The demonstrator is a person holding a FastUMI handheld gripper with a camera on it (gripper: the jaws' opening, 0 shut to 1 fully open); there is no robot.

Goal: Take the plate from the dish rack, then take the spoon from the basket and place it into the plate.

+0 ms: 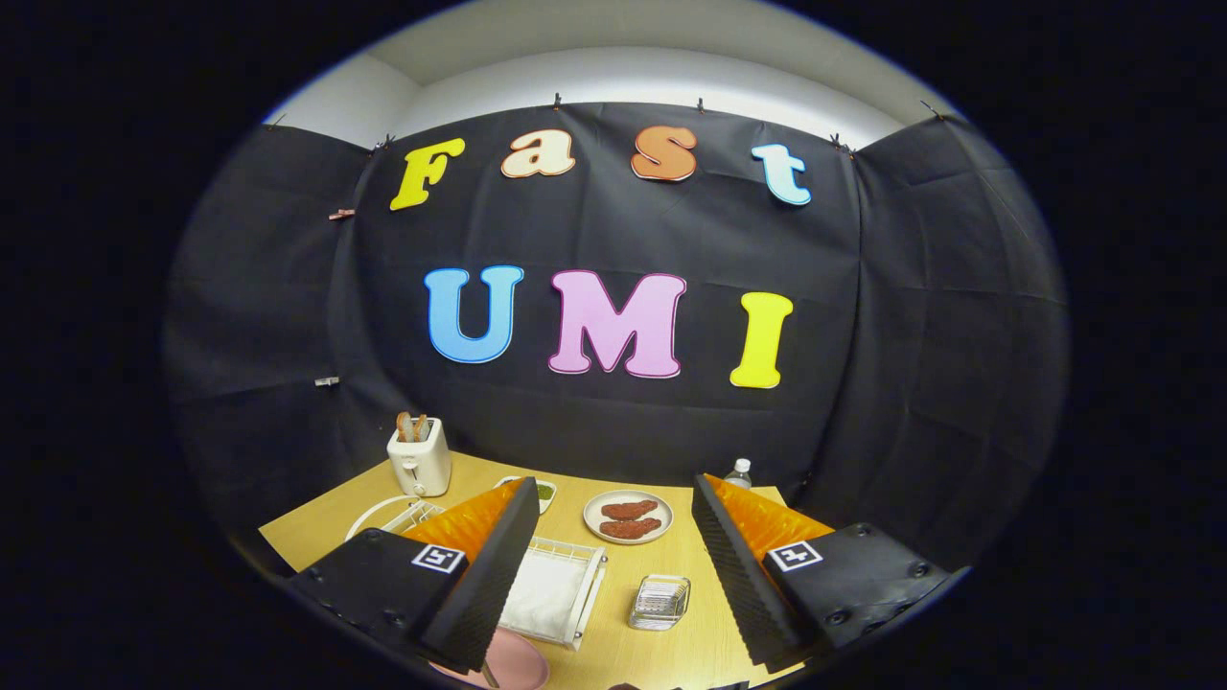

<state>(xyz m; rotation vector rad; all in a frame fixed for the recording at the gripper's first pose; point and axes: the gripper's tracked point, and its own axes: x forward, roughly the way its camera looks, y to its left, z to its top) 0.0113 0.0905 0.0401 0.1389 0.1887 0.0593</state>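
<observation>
My gripper point(613, 487) is open and held above the wooden table point(671, 652), with nothing between its fingers. A pink plate point(518, 663) lies flat on the table under the near end of the left finger, partly hidden by it. A thin brownish handle point(490, 675) shows at that plate's edge; I cannot tell what it is. Just beyond the pink plate stands a white wire basket point(556, 586) with a white lining. A white wire rack point(393, 517) shows beyond the left finger, mostly hidden by it.
A white toaster point(420, 458) with toast stands at the table's back left. Between the fingertips lie a plate of brown meat pieces point(628, 517) and a small dish of greens point(544, 493). A clear glass dish point(659, 602) sits nearer, and a water bottle point(738, 471) stands by the wall.
</observation>
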